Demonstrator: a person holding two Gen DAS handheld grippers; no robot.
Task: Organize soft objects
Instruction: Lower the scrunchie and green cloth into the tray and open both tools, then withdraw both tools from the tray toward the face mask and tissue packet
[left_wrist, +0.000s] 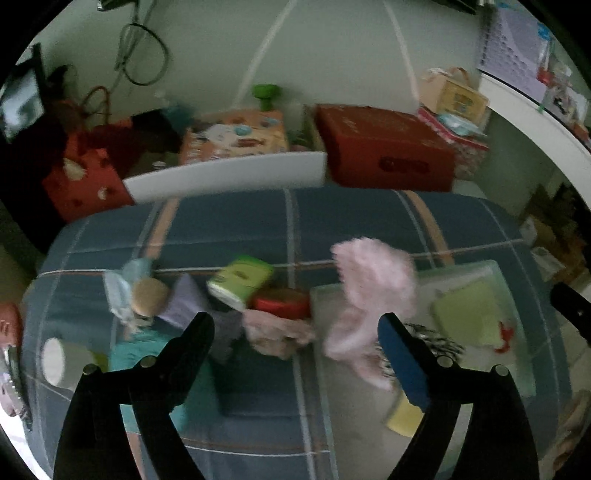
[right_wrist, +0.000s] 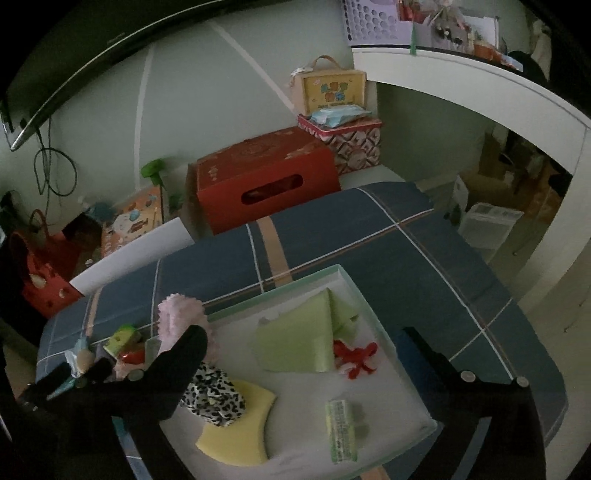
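Observation:
My left gripper (left_wrist: 295, 332) is open and empty; a fluffy pink cloth (left_wrist: 373, 295) lies against its right finger, draped over the left rim of a clear tray (left_wrist: 517, 354). The tray (right_wrist: 391, 332) holds a green folded cloth (right_wrist: 299, 339), a red scrap (right_wrist: 356, 360), a leopard-print cloth (right_wrist: 212, 397), a yellow sponge (right_wrist: 236, 432) and a small green-white packet (right_wrist: 341, 430). My right gripper (right_wrist: 306, 339) is open and empty above the tray. The pink cloth (right_wrist: 181, 317) shows at its left finger.
On the blue plaid cover (left_wrist: 229, 221) left of the tray lie a green box (left_wrist: 240, 280), a red tin (left_wrist: 282, 302), a pale pink cloth (left_wrist: 273, 334), a teal cloth (left_wrist: 140, 350) and a tape roll (left_wrist: 59, 362). Red boxes (left_wrist: 384, 147) stand behind.

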